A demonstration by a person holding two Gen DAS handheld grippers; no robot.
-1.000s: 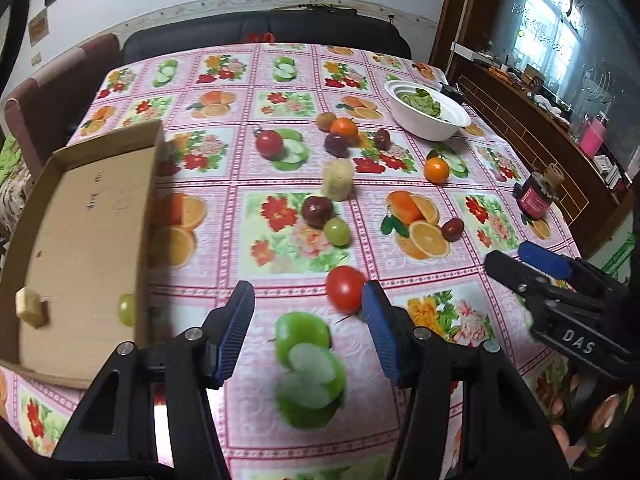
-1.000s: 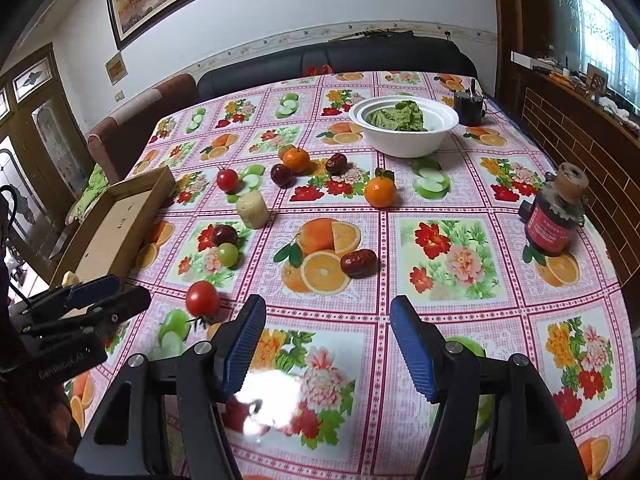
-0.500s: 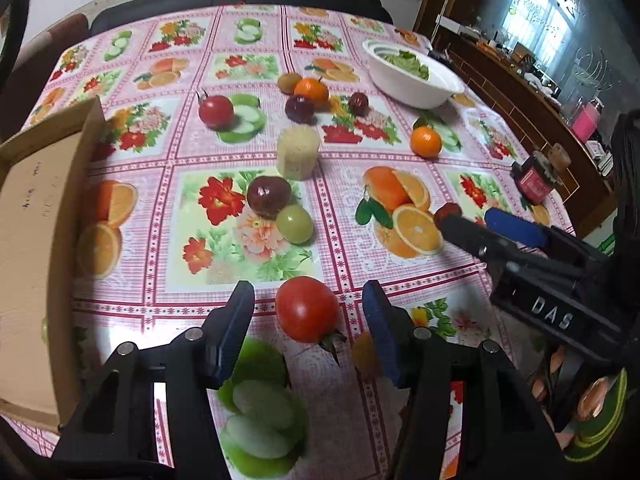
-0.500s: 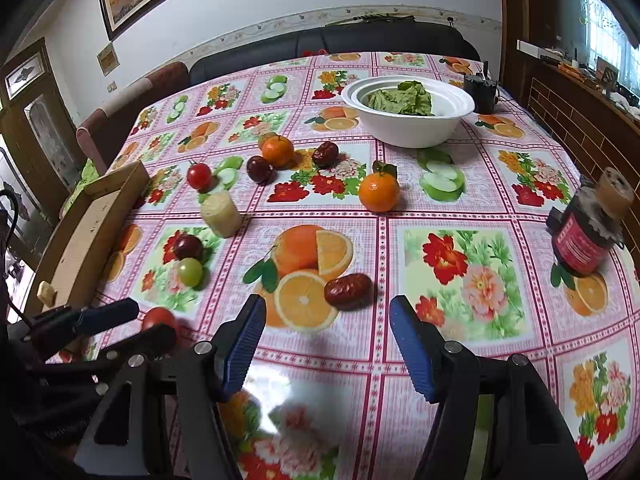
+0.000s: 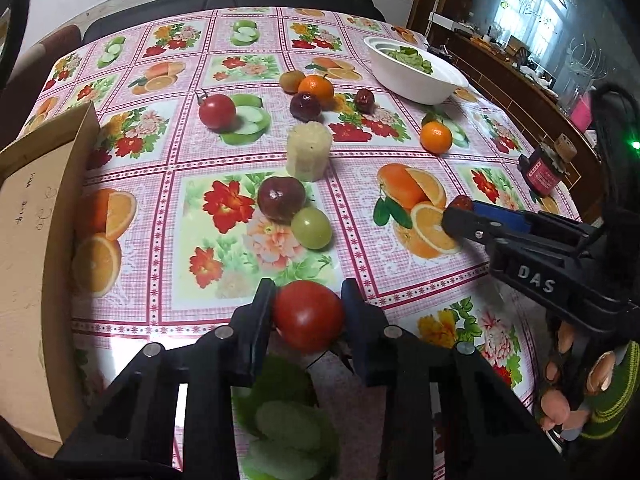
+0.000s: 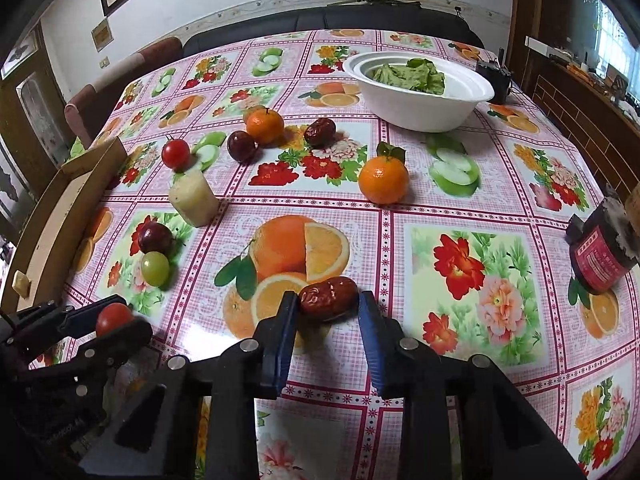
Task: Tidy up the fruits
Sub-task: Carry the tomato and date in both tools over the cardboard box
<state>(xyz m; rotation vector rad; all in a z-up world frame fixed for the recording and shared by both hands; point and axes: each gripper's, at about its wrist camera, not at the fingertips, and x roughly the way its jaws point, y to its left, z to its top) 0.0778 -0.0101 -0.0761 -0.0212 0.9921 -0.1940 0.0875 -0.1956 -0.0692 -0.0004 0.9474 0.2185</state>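
Tomato (image 5: 309, 316), near table's front edge: soft, bruisable; left gripper (image 5: 308, 312) pinches its widest middle. Red date (image 6: 329, 298): light, wrinkled; right gripper (image 6: 328, 312) spread, bracketing it.

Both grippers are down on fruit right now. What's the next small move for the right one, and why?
Probably close the right gripper. The red date sits between its fingers, touching one side with a gap on the other, so it is not yet pinched. The left gripper already looks shut on its tomato.

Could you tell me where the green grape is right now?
In the left wrist view, the green grape sits mid-table, touching the dark plum, beyond the tomato.
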